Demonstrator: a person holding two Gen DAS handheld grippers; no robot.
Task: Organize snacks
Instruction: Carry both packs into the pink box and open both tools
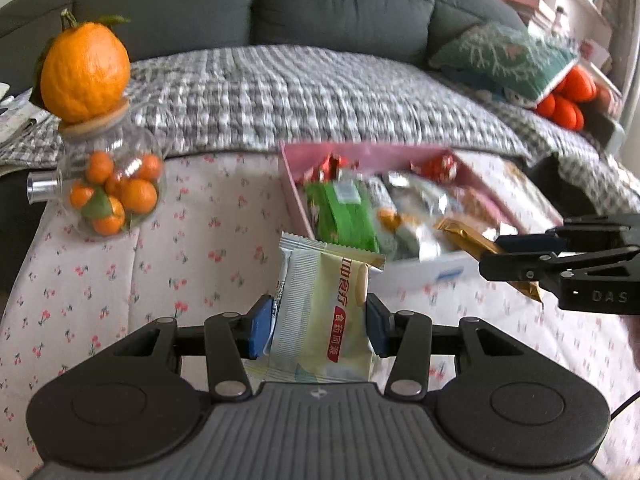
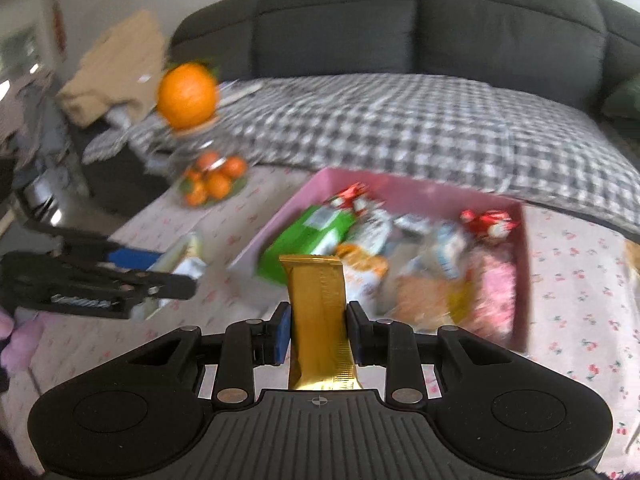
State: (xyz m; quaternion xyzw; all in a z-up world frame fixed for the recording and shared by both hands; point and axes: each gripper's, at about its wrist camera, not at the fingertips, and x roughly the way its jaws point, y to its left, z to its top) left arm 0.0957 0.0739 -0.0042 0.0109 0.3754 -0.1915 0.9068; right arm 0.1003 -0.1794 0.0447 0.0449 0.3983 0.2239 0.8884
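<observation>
Both tilted downward, left gripper pinches a pale wafer packet, right gripper a gold bar

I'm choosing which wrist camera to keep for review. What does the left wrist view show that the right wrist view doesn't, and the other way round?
Only the left wrist view shows the green patterned cushion and the orange plush beneath it. Only the right wrist view shows the tan cloth heaped at the sofa's end. Both show the pink box of snacks, the glass jar of small oranges, the left gripper shut on the pale green packet, and the right gripper shut on the gold bar.
</observation>
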